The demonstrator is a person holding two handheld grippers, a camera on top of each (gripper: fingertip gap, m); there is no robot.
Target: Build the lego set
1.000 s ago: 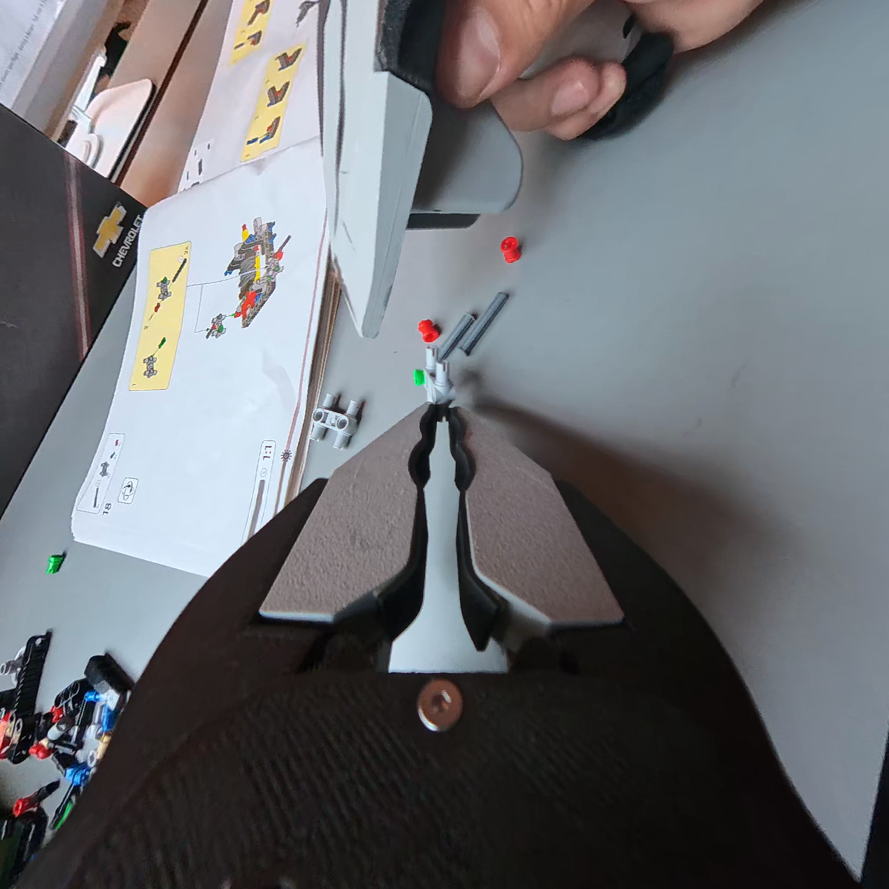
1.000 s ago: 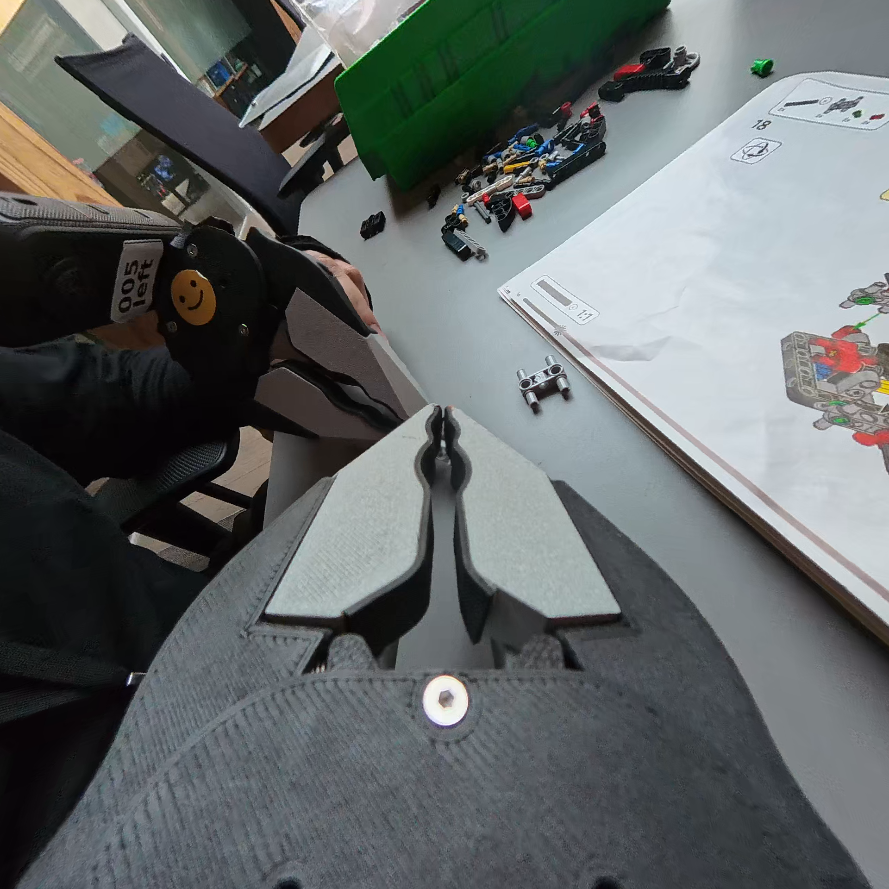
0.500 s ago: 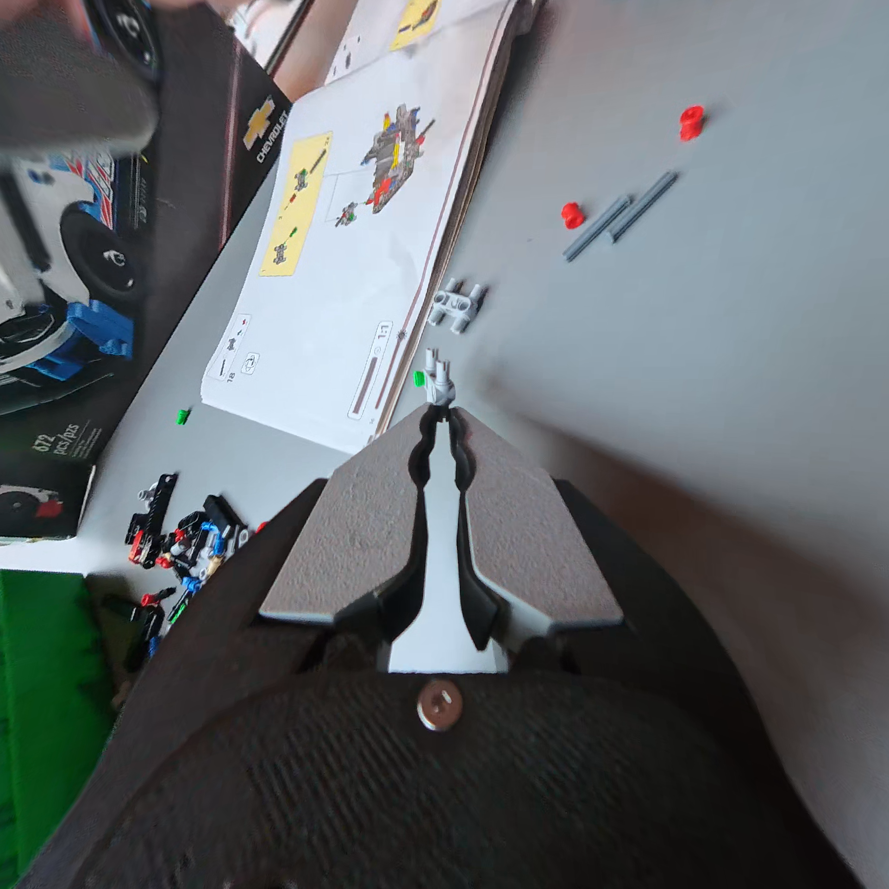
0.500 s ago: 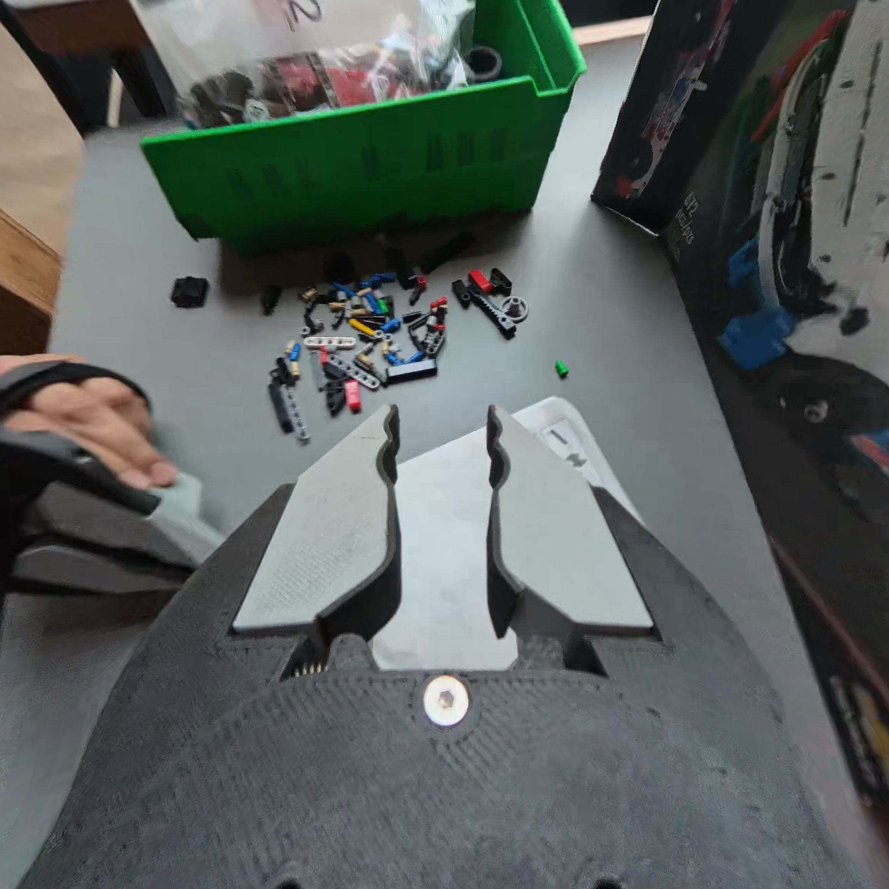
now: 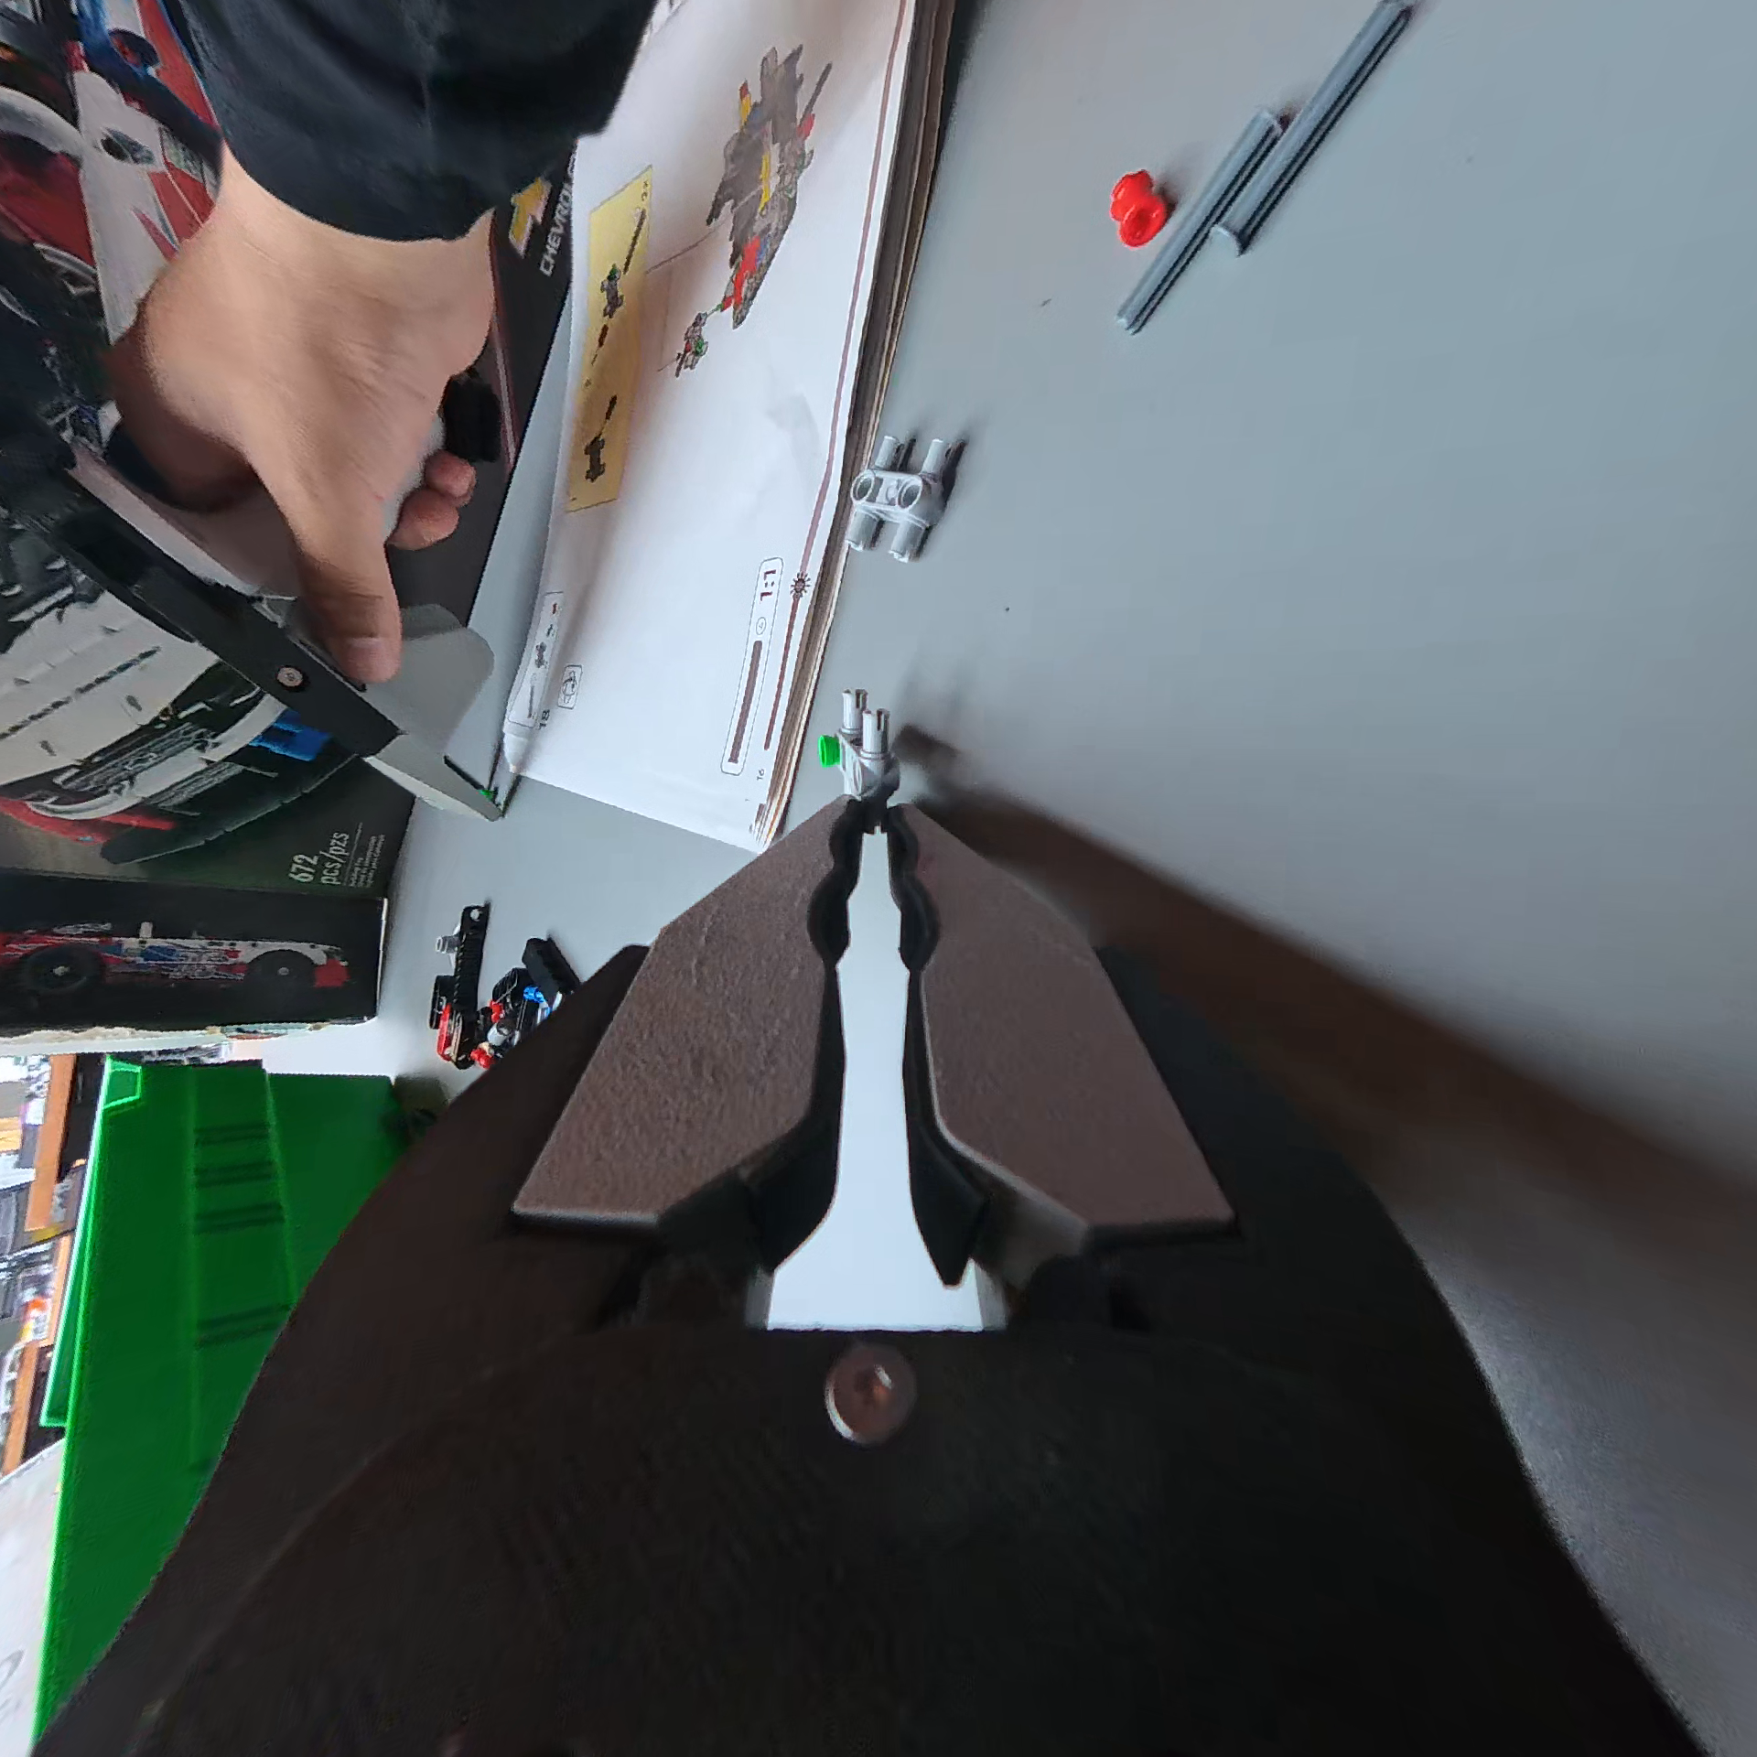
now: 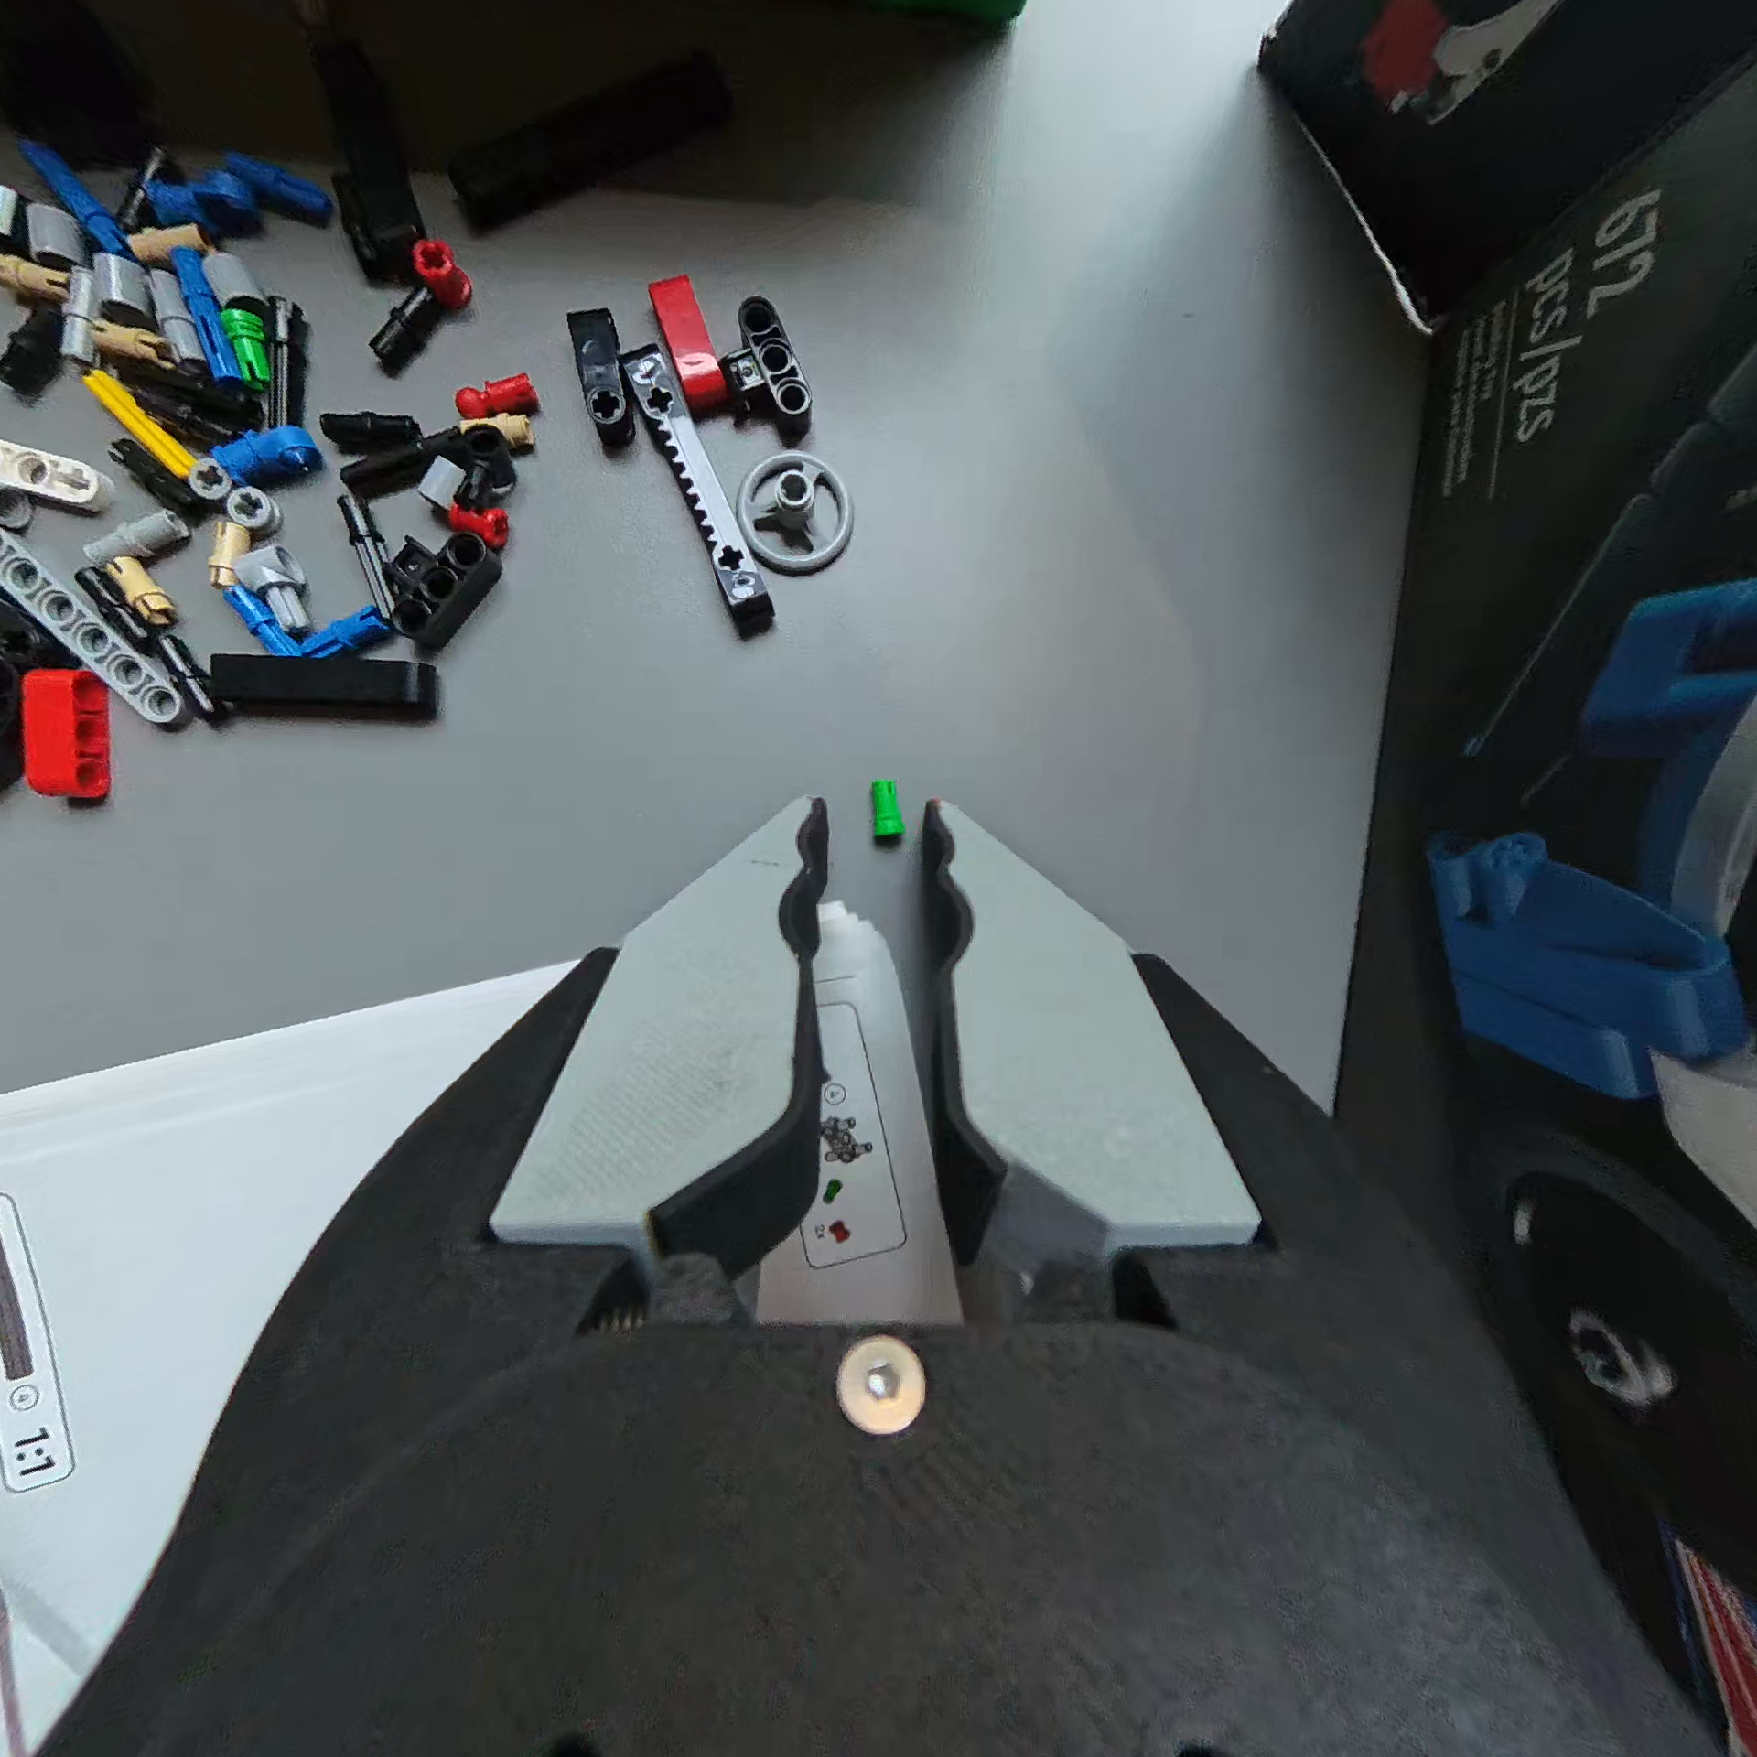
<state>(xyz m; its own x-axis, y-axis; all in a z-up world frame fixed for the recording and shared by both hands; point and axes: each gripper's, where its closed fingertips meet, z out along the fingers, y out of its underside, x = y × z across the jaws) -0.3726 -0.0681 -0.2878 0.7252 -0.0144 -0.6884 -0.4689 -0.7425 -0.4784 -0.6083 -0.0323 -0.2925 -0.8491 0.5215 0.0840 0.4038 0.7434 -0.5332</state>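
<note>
My left gripper (image 5: 873, 816) is shut on a small light grey connector with a green pin (image 5: 863, 751) and holds it above the grey table (image 5: 1331, 666). My right gripper (image 6: 873, 818) is open, tips down at the table, with a loose green pin (image 6: 884, 810) lying between its fingertips. The right gripper also shows in the left wrist view (image 5: 418, 723), held by a hand, at the corner of the open instruction booklet (image 5: 704, 494). A pile of loose lego parts (image 6: 238, 475) lies to the left in the right wrist view.
A second grey connector (image 5: 898, 494), a red bush (image 5: 1138, 206) and two grey axles (image 5: 1255, 171) lie on the table. The black set box (image 6: 1597, 666) stands to the right of my right gripper. A green bin (image 5: 219, 1283) stands beyond the parts pile. There is about 25 centimeters between the tips of the two grippers. About 11 centimeters separates my left fingertips from the red bush (image 5: 1138, 206).
My right gripper left the left gripper, opened, swung over the booklet corner and came down around the loose green pin. My left gripper kept its hold on the connector and its view shifted.
</note>
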